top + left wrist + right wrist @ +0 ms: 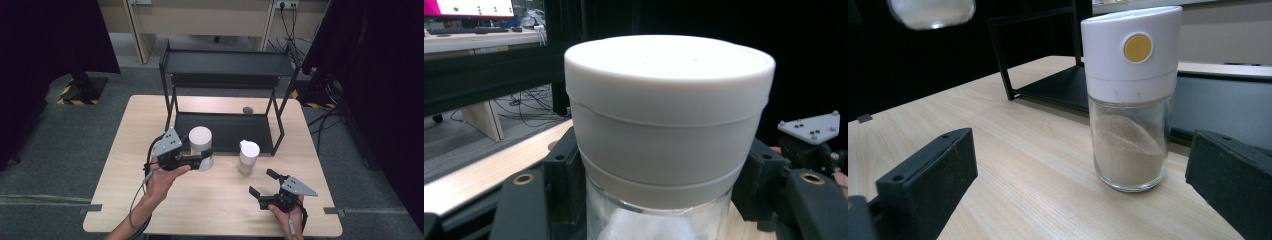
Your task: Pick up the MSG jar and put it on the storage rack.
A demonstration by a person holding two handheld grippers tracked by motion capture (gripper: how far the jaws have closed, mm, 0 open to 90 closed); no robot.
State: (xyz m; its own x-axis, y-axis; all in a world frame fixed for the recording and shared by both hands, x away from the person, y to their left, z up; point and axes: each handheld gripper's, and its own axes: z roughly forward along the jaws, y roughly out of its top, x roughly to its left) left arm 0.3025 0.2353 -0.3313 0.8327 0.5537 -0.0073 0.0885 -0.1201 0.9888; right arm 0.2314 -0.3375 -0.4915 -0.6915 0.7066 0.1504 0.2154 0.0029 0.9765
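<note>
High view: left gripper [205,159] clamps a white-lidded glass jar [201,147], held clear of the table [150,120] just in front of the black shelf rack [227,65]. A shaker with a white cap [248,156] stands on the table right of the jar. Right gripper [263,183], jaws wide and holding nothing, sits near the shaker, front right of the rack.

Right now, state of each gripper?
Left gripper: closed on the white-lidded glass jar, held above the table.
Right gripper: open, holding nothing; the shaker jar stands ahead of it.
</note>
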